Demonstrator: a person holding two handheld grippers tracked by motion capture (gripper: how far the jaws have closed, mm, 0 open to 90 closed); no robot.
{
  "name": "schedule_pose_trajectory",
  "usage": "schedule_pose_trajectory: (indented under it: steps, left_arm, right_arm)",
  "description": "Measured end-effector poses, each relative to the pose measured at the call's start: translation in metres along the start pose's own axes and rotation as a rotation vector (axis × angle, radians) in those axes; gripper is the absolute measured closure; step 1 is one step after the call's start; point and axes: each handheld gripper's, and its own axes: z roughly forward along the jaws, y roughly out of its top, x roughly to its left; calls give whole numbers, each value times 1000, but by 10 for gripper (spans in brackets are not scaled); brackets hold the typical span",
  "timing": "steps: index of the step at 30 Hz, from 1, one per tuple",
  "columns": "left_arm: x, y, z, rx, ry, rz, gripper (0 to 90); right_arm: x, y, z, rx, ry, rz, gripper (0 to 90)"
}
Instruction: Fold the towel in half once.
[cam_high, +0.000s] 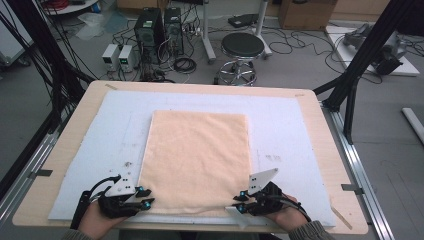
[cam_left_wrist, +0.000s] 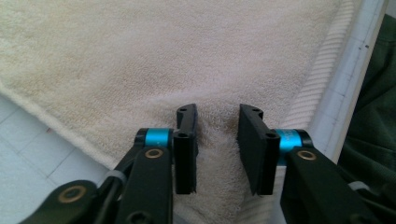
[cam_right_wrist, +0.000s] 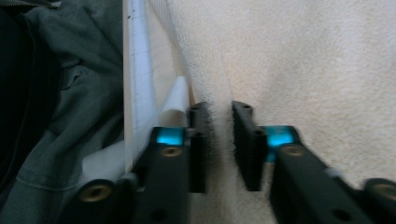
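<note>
Fingers (cam_left_wrist: 187, 140) pinching towel (cam_high: 197, 157), hands low

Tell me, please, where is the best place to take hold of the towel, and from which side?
Probably its two near corners, coming from the person's side. The towel lies flat on the white mat, so only its edge offers a fold to pinch; the left claw and right claw already sit there.

Open white mat (cam_high: 280, 135) all around the towel (cam_high: 197, 155).
</note>
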Motion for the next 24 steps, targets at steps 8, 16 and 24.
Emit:
schedule_pose_trajectory:
  steps: [8, 16, 24]
  left_arm:
    - [2, 0, -2, -5, 0, -5, 719]
    - [1, 1, -3, -11, 4, -4, 668]
    - [2, 2, -4, -27, 16, -3, 622]
  right_arm:
    - [0, 12, -32, -146, 95, 18, 734]
    - [-5, 6, -8, -50, 62, 40, 712]
    - [-10, 1, -7, -49, 3, 57, 661]
